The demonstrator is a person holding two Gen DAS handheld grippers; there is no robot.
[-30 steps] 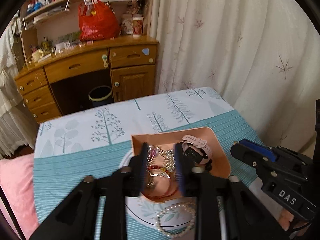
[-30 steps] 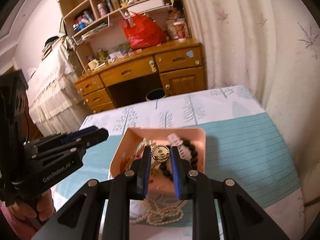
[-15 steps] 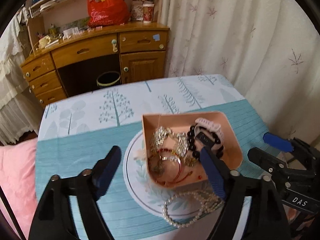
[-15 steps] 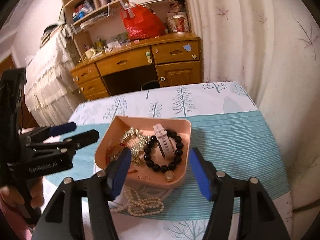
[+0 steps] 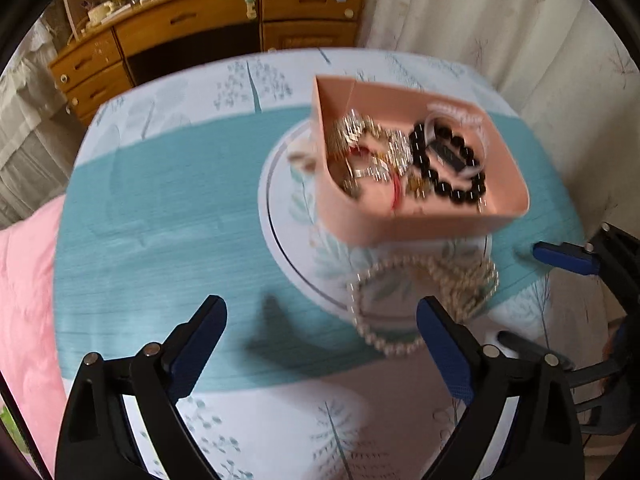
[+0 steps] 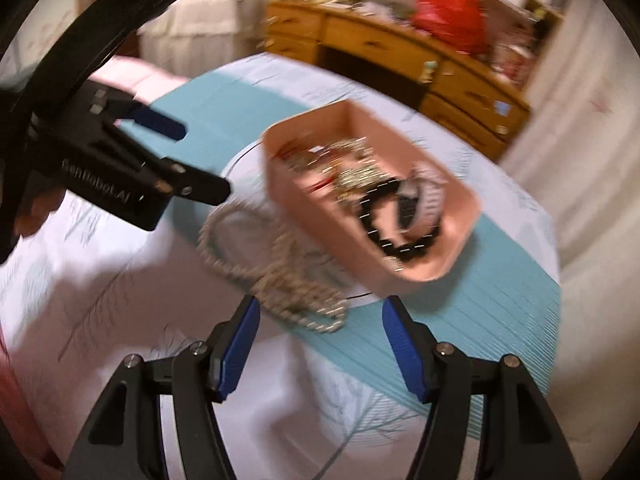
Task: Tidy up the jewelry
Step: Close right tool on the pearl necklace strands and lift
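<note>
A pink tray (image 5: 404,224) (image 6: 448,256) stands on the teal and white tablecloth. It holds a black bead bracelet (image 5: 452,190) (image 6: 396,240), a white watch (image 5: 456,114) (image 6: 428,196) and tangled gold and red jewelry (image 5: 368,148) (image 6: 344,168). A pearl necklace (image 5: 420,292) (image 6: 280,276) lies on the cloth in front of the tray. My left gripper (image 5: 320,340) is open and empty, low in front of the necklace. My right gripper (image 6: 320,340) is open and empty, just before the necklace. Both views are blurred.
A round white printed patch (image 5: 288,236) lies under the tray. A wooden desk with drawers (image 5: 208,28) (image 6: 400,48) stands behind the table, with a red bag (image 6: 448,12) on it. Curtains (image 5: 520,20) hang at the right. A pink cushion (image 5: 24,280) lies at the left.
Both grippers opened from nearly shut over the tray, then pulled back toward me. The jewelry they were over now lies in the tray. The right view has swung to the left.
</note>
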